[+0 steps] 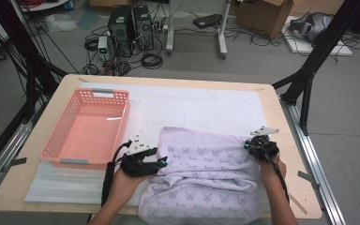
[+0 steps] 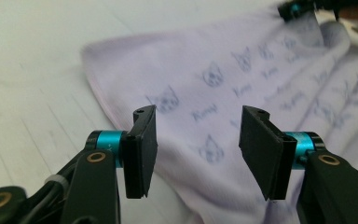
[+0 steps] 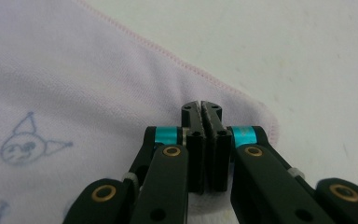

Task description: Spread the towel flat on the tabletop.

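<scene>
A pale lilac towel (image 1: 201, 173) printed with small cartoon faces is lying in the lower middle of the high view, doubled over on itself so that a thick fold is running across its near half and its front edge is hanging toward the bottom of the frame; the work in hand looks like folding it. The right gripper (image 1: 261, 146), at the towel's upper right corner in that view, is pressing its jaws together, and the right gripper view suggests why: the pink-stitched hem is curving just past the tips and a scrap of white cloth is showing beneath the pads, so it is probably pinching the corner (image 3: 261, 116) to keep the layers from slipping, though whether fabric actually sits between the pads cannot be told for sure. The left gripper (image 1: 146, 159), at the towel's left edge, is holding its jaws spread apart with nothing between them, the cloth (image 2: 223, 93) lying beyond and below them in the left gripper view, as if freed to take a new hold. The pink basket (image 1: 51, 145) is waiting empty at the left of the frame, just beside the towel, likely the place meant for the folded piece, on the white mat (image 1: 206, 105) covering the table (image 1: 281, 140).
</scene>
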